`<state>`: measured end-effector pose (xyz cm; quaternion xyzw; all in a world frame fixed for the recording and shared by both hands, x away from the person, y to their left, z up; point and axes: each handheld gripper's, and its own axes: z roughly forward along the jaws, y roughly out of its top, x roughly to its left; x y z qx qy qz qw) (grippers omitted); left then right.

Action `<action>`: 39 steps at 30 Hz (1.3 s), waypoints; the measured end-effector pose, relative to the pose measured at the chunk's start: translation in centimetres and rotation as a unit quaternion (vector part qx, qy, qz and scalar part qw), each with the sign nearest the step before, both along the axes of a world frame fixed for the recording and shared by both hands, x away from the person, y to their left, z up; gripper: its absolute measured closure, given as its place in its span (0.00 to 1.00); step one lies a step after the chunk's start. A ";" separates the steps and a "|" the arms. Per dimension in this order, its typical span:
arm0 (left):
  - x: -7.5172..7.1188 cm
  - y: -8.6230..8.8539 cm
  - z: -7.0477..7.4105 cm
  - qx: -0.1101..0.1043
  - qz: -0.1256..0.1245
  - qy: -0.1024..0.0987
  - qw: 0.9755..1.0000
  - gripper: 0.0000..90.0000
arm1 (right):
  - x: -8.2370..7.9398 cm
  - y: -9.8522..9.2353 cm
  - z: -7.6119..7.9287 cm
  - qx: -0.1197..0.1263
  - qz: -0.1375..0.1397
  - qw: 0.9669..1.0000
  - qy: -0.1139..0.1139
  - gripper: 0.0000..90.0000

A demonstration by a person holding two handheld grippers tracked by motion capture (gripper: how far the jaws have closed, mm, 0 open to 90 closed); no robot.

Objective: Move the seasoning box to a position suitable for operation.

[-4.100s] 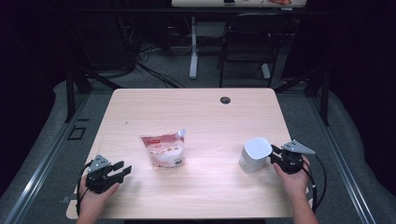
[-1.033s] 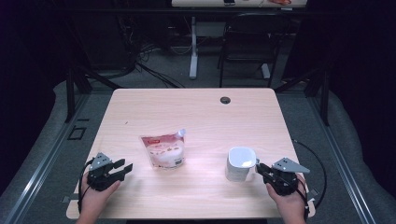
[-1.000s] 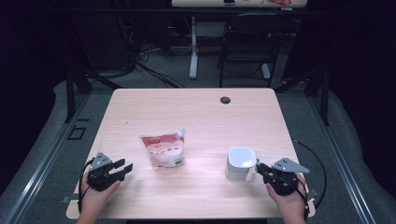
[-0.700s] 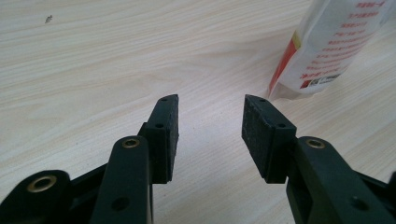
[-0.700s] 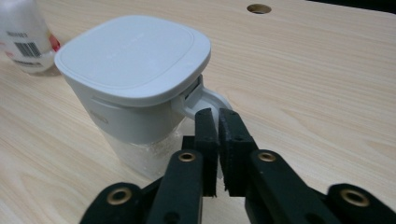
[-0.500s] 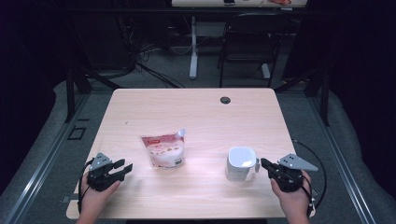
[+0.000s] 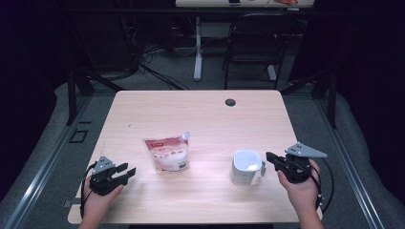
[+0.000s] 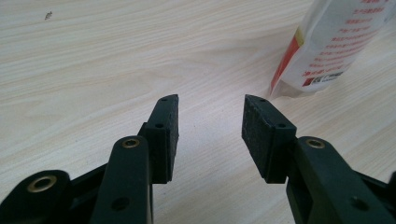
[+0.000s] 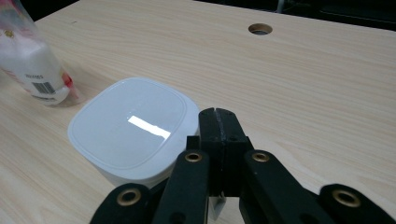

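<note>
**White container slides inward as right tongs close beside it**

Compared with four seconds ago, the white container [image 7: 247, 167] sits closer to the desk's [image 7: 200, 114] middle, nearer the pouch [image 7: 167, 153]. The right tongs [image 7: 270, 157] have just been closing; in the right gripper view their pads meet with nothing between them, just beside the container's lid, near its small side handle. They look drawn together for nudging rather than gripping. The left tongs [image 7: 129, 171] rest on the desk, apart and empty, aimed toward the pouch, seemingly waiting their turn.
</note>
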<state>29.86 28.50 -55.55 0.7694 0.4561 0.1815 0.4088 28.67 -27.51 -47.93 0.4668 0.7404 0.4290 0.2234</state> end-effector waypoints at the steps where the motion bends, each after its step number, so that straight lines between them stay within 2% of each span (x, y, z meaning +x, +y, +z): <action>1: 0.0 0.0 0.0 0.000 0.001 0.001 1.000 0.63 | 0.1 0.2 0.0 -0.001 0.002 1.000 0.000 1.00; 9: -0.1 0.1 0.1 0.001 0.000 -0.001 1.000 0.63 | 0.4 1.4 -0.1 -0.017 0.018 1.000 0.006 1.00; 21: -0.1 0.2 0.1 0.003 0.001 -0.003 1.000 0.63 | 0.2 1.7 -0.4 -0.019 0.030 0.999 0.005 1.00; 39: -0.2 0.2 0.1 0.002 0.003 -0.003 1.000 0.63 | 0.2 1.6 -0.4 -0.017 0.032 0.999 0.005 1.00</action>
